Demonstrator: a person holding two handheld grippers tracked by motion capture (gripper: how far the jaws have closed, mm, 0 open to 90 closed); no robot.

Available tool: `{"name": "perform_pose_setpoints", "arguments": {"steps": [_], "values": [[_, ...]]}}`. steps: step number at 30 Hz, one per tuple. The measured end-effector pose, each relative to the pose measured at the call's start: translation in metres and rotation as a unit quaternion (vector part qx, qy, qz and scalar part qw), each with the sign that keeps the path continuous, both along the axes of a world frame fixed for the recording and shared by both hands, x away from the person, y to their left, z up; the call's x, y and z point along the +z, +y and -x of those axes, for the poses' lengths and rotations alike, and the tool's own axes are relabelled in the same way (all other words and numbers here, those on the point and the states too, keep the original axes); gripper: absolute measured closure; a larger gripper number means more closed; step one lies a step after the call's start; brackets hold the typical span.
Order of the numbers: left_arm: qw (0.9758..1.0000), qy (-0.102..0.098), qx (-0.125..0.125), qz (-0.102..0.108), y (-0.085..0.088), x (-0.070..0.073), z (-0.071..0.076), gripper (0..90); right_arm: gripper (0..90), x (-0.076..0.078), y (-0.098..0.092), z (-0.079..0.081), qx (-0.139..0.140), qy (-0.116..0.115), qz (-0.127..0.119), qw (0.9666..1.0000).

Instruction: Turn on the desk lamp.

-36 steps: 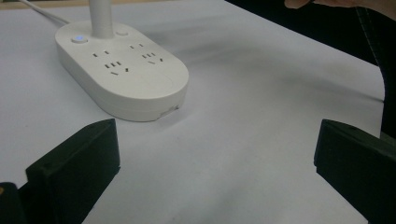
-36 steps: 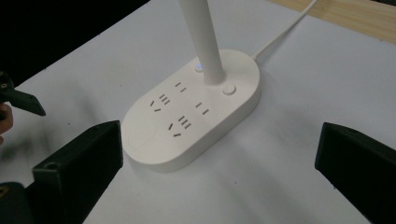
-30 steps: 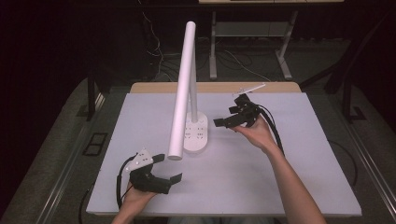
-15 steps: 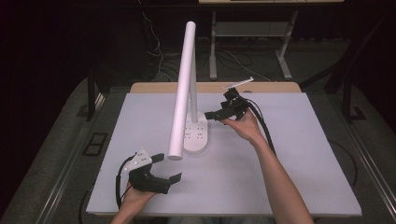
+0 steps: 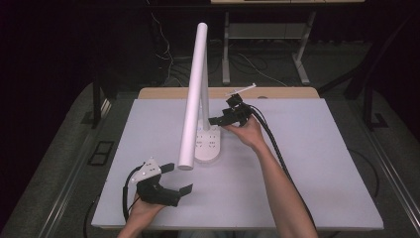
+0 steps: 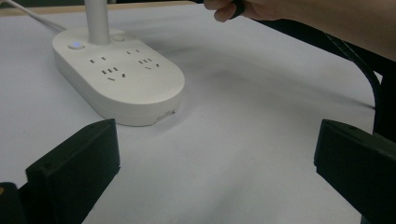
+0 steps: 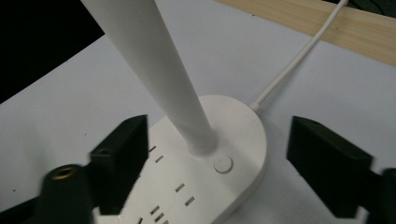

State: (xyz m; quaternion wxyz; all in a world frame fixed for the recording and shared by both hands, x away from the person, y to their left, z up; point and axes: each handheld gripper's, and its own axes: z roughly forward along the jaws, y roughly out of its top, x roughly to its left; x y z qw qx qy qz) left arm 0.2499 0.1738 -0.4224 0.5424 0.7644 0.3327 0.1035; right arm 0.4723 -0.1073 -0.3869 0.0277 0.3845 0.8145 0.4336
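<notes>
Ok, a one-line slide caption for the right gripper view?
Right gripper, fingers apart and just closing a little, poised over the lamp base near its round button beside the white stem.

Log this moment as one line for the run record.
right tool: jaws just been closing, nothing between, over lamp base near button | left tool: open, empty, resting on table

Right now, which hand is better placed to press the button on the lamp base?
The right. Its tongs, jaws apart and just closing with nothing gripped, hang at the lamp base by the round button. The left tongs rest near the table's front edge, well short of the base.
</notes>
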Motion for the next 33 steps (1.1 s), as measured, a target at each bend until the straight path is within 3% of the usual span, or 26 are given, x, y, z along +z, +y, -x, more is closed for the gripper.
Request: {"name": "perform_pose_setpoints", "arguments": {"steps": [11, 33], "values": [[1.0, 0.001, -0.001, 0.0, 0.0, 0.0, 0.0, 0.0, 49.3, -0.015, -0.001, -0.009, -0.004, 0.012, 0.0, 0.9999], [1.0, 0.003, -0.001, 0.001, 0.0, 0.0, 0.0, 0.0, 83.7, -0.033, 0.001, -0.016, 0.022, 0.037, -0.018, 0.9989]]}}
